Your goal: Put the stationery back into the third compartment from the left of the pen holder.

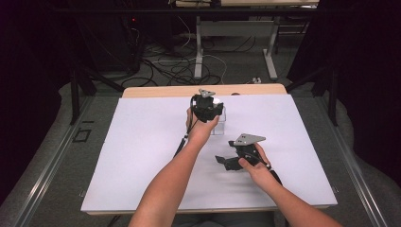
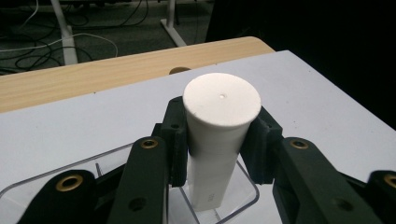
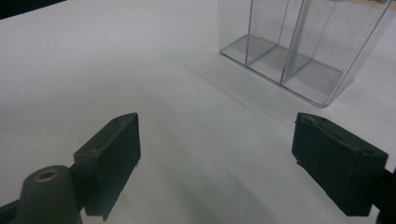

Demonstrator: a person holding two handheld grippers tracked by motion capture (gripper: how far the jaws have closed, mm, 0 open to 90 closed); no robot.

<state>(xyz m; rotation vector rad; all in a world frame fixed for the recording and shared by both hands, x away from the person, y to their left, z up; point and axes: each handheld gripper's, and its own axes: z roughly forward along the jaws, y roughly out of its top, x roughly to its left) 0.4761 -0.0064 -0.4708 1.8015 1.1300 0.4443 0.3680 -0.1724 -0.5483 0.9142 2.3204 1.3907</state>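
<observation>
Left gripper (image 2: pixel 219 140): its fingers (image 2: pixel 175 135) are clamped on a white cylindrical tube (image 2: pixel 217 135), one pad on each side just below the flat cap. In the high view the left gripper (image 1: pixel 206 108) sits at the far middle of the surface, held from below by the left hand (image 1: pixel 201 127).

White cylindrical tube: upright, wider at the round top, its lower end inside a clear plastic organizer box (image 2: pixel 243 196). Whether its base touches the box floor cannot be told.

Clear plastic organizer box: transparent, with thin divider walls that make separate compartments. In the right gripper view the clear plastic organizer box (image 3: pixel 299 51) stands ahead and to the right, three compartments side by side. In the high view it shows faintly just beside the left gripper (image 1: pixel 221 124).

Right gripper (image 3: pixel 217 158): fingers (image 3: pixel 114 154) wide apart, nothing between them, low over the bare white sheet. In the high view the right gripper (image 1: pixel 236 158) lies nearer the person, to the right of the box and apart from it, held by the right hand (image 1: pixel 257 165), with a grey three-cornered plate on top.

Surface (image 1: pixel 142 156): a white sheet over a light wooden top, the wood showing along the far edge.
</observation>
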